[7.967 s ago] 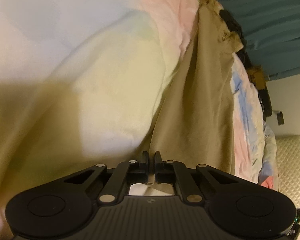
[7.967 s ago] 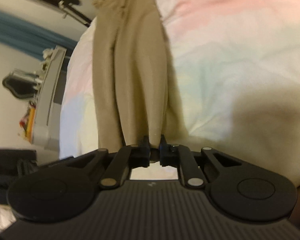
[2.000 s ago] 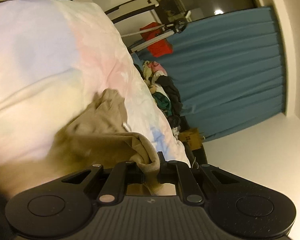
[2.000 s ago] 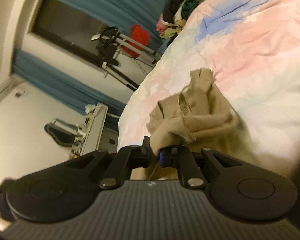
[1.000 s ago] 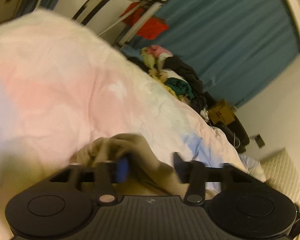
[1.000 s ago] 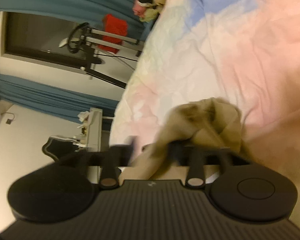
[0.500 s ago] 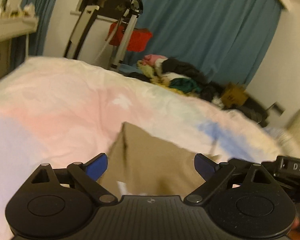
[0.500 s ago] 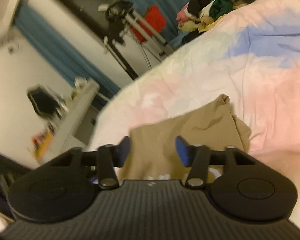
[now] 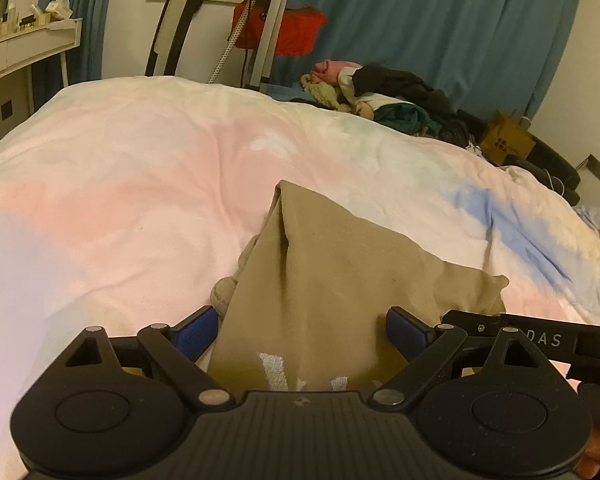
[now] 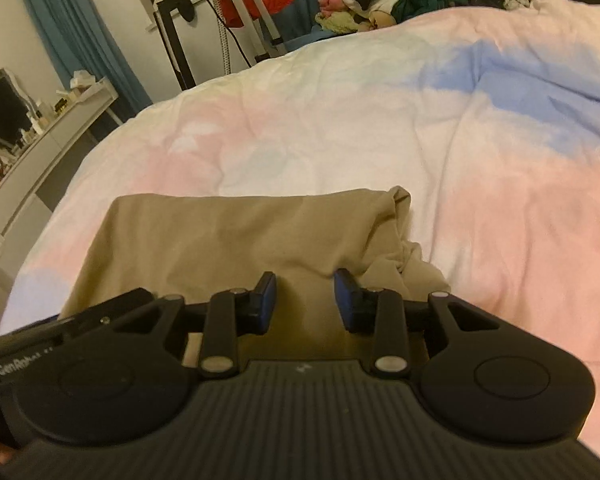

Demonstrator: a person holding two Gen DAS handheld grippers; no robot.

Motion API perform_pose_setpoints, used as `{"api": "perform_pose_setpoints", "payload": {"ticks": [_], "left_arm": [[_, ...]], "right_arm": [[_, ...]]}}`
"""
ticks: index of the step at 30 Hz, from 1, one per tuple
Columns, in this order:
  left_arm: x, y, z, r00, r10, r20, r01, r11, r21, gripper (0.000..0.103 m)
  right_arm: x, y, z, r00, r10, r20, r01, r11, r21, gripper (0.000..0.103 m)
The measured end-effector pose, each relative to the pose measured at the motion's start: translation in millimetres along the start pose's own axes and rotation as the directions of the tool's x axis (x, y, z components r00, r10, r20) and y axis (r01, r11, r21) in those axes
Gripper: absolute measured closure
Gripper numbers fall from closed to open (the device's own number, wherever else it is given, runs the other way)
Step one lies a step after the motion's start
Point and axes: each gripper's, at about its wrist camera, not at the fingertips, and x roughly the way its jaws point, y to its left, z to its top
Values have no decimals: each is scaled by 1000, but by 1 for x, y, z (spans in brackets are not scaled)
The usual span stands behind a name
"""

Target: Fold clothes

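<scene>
Lying folded, tan garment (image 9: 340, 280) edges clear; duvet (image 9: 140, 168) open around.

One folded tan garment (image 9: 340, 264), two claws (left (image 9: 302, 330), right (image 10: 305, 304)), one bedspread (image 9: 140, 184), one clothes heap (image 9: 384, 96).

"DAS" on black gripper body (image 9: 540, 340), lower right, left view; "GenRobot", partly blurred, on gripper body (image 10: 24, 364), lower left, right view.
</scene>
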Motion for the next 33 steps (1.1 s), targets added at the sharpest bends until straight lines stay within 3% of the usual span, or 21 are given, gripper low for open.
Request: {"api": "perform_pose_setpoints", "payload": {"ticks": [9,14,19,26,27,30,31,33], "left_arm": [[-58,-7,-13,999,-29,22,28,999,29,10],[-66,-13,-30,1000,20,-24,-19,998,54,10],[-72,-9,-42,998,25,-60,-28,999,-40,11],[-120,-4,-45,1000,-25,6,25,988,-153,9],[-126,-2,-46,999,-43,8,44,983,-179,9],[-137,8,-50,992,-123,-5,117,953,-279,9],[-138,11,-52,988,-151,-17,138,939,-315,9],[-135,19,-58,976,-214,-41,182,906,-382,9]], "right_arm": [[-47,23,-22,998,25,51,-19,993,-115,65],[-48,26,-39,999,-11,42,16,993,-121,66],[-61,26,-44,997,-14,77,22,994,-103,65],[-109,22,-52,984,62,168,-65,998,11,64],[-115,21,-54,982,82,173,-88,996,28,61],[-128,14,-61,971,153,186,-178,976,124,26],[-133,11,-63,965,173,196,-205,966,158,20],[-140,5,-68,953,205,221,-254,942,221,18]]}}
